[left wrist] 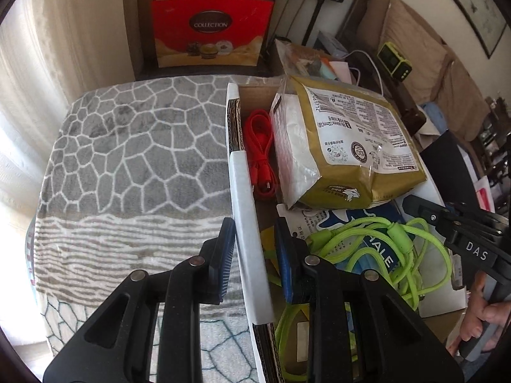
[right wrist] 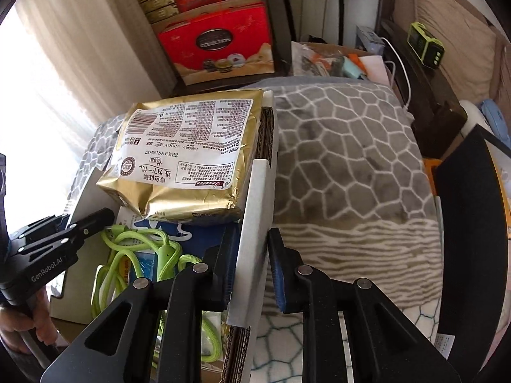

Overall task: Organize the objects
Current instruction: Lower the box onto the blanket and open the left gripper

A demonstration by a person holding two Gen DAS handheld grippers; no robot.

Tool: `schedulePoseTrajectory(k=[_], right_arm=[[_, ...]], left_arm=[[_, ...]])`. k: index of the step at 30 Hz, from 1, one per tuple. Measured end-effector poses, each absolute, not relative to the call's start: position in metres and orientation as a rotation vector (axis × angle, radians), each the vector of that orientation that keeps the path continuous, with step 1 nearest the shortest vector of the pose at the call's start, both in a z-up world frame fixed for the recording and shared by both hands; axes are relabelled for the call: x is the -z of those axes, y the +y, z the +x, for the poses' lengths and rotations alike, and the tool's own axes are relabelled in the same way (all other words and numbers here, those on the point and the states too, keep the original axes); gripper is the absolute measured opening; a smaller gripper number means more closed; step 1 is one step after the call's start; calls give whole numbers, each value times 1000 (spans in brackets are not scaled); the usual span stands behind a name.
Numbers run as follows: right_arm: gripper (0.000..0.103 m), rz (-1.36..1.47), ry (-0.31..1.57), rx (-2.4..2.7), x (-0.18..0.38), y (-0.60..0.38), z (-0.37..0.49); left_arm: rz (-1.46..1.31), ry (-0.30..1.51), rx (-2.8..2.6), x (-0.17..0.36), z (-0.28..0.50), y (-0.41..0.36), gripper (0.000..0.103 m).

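Shallow white-edged cardboard box sits on the grey patterned blanket, already packed: gold tissue pack far, green cord near, red cable left. Left gripper clamps its left wall, right gripper the right wall; placing the box remains.

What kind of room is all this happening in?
Most likely a lived-in bedroom or living room at home. A grey patterned blanket covers a soft surface under the cardboard box, red gift bags are stacked by the curtain, and a cushioned sofa or bed lines the wall.
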State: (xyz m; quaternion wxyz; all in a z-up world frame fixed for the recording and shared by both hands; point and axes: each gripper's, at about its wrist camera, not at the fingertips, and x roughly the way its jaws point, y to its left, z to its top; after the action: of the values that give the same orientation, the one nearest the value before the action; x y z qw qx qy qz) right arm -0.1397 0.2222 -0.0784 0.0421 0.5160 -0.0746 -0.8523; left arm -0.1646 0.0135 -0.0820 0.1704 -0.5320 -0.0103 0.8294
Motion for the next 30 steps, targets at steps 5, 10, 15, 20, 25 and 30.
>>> schedulePoseTrajectory(k=[5,10,15,20,25,30], right_arm=[[19,1598,-264,2606,89,235,-133],[19,1589,-305,2599,96,242,-134],[24,1558,-304,2614,93,244,-130],[60,1436,-156,2749,74,233,-103],[87,1292,0,2857,56,216,-69],[90,1237,-2,2889,46,209,-48]], left_arm=[[-1515,4,-2353,93,-164,28,23],[-1502,44,-2360,93,-163,32,23],[-1492,23,-2371,89,-158,28,28],[-1365,82,-2479,68,-132,21,57],[-1236,82,-2573,45,-96,12,80],[-1176,53,-2631,31,-68,6,92]])
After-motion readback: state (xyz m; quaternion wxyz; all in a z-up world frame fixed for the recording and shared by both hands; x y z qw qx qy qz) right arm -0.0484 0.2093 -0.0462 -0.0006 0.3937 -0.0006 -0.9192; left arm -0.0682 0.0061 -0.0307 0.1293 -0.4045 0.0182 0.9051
